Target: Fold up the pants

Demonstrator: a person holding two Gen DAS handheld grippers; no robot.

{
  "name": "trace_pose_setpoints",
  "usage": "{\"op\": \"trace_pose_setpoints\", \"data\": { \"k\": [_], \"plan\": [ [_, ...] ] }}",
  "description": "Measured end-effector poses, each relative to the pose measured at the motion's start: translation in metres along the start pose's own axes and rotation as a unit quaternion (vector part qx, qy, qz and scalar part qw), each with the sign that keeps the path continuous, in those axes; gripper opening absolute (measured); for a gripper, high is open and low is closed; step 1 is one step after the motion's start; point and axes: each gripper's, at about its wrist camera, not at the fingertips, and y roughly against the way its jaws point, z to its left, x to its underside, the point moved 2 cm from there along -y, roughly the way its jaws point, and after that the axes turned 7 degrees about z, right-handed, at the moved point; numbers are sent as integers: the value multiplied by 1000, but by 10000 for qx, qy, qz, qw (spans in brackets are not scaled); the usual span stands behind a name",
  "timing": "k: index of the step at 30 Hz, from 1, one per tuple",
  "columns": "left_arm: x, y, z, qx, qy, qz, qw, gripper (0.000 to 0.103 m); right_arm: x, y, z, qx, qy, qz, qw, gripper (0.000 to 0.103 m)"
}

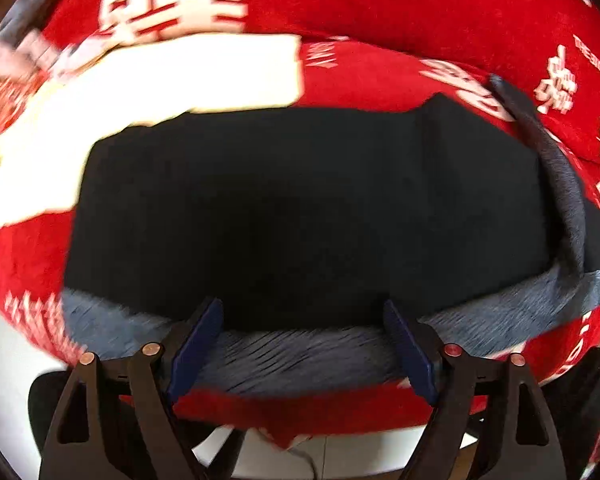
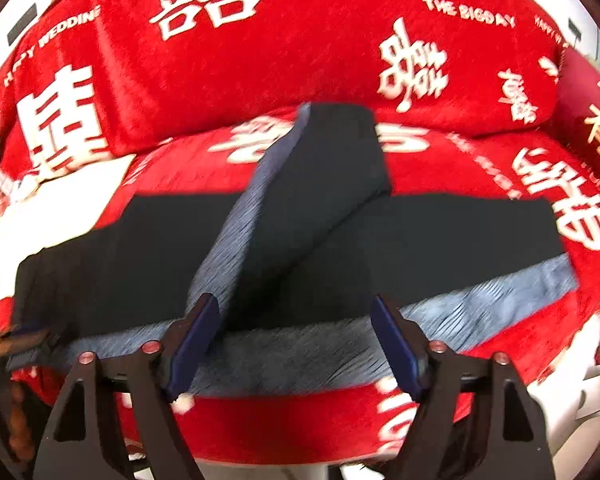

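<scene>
Red plush bedding printed with large white double-happiness characters (image 2: pixel 300 60) covers the bed under us, with a matching bolster along its far edge and a cream-white flat piece (image 1: pixel 160 80) toward the far left corner. No earlier picture is on hand, so we speak only of how things lie.

Our black pants with a grey fleecy lining (image 2: pixel 340 240) lie flat along the bed's near edge, the grey lining showing as a band nearest us. One black section is folded diagonally over the rest, its tip pointing toward the far edge.

Our left gripper (image 1: pixel 304 344) stands released, blue pads wide apart with nothing between them, just over the grey band. Our right gripper (image 2: pixel 296 340) is likewise released and empty, above the base of the diagonal flap.

We judge the risk to be that diagonal flap: it sits askew (not squared to the length below), so a next fold made over it could lock in a crooked bundle. The near band also lies close to the bed's edge, so a careless tug could slide it off.

No containers are in view.
</scene>
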Motion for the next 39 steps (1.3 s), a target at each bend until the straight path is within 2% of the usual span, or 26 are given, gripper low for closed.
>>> {"op": "trace_pose_setpoints", "data": {
  "k": [3,5,7,9,11,14,15,16,17,19,20,21,22,24,26,28,30,32,35,37,39],
  "plan": [
    [13,-1,31,14,432,236,9988,85,-38,-9,-7,131,39,-148,9998,81],
    [14,4,38,-147,596,199,9979,85,-74,-24,-6,260,262,-279,9989,83],
    [10,15,34,-201,516,56,9984,85,-112,-50,-1,448,401,-144,9981,86],
    [0,27,23,-61,399,-78,9992,85,-149,-89,9,522,401,363,9972,86],
    [-13,31,8,-6,234,-149,9996,85,-175,-137,21,653,432,1128,9905,86],
    [-28,24,-10,60,131,11,9999,85,-183,-196,32,1023,613,2042,9716,86],
    [-31,19,-12,87,130,100,9998,85,-181,-210,31,1190,656,2230,9653,86],
    [-32,13,-13,95,127,202,9997,85,-181,-213,28,1099,582,2152,9686,86],
    [-35,7,-17,80,143,281,9995,85,-183,-209,21,973,382,1978,9747,79],
    [-33,-8,-17,92,225,520,9983,85,-183,-203,4,974,216,2008,9745,26],
    [-34,-15,-16,131,286,569,9979,88,-184,-199,-3,936,250,2005,9749,15],
    [-35,-16,-15,141,334,523,9980,89,-183,-193,-13,707,179,1960,9779,10],
    [-37,-16,-15,143,350,501,9980,89,-182,-184,-27,618,32,1883,9802,8],
    [-40,-14,-14,46,409,449,9981,89,-177,-151,-58,505,-317,1417,9881,8],
    [-40,-7,-12,-1,413,371,9985,89,-158,-104,-90,362,-671,786,9940,8],
    [-42,-3,-14,84,382,269,9989,89,-132,-60,-120,325,-1018,228,9940,8],
    [-47,2,-20,182,268,175,9993,89,-98,-24,-154,292,-1483,-106,9884,8],
    [-51,-1,-28,216,123,208,9995,89,-59,-8,-188,222,-1935,-162,9807,8],
    [-54,-22,-41,262,10,464,9986,90,-6,-20,-227,181,-2382,23,9711,7],
    [-52,-25,-46,23,-122,364,9993,95,16,-35,-243,85,-2625,313,9644,7],
    [-50,-21,-51,-80,-216,357,9991,95,32,-48,-254,-220,-2877,332,9569,7]
  ]
}}
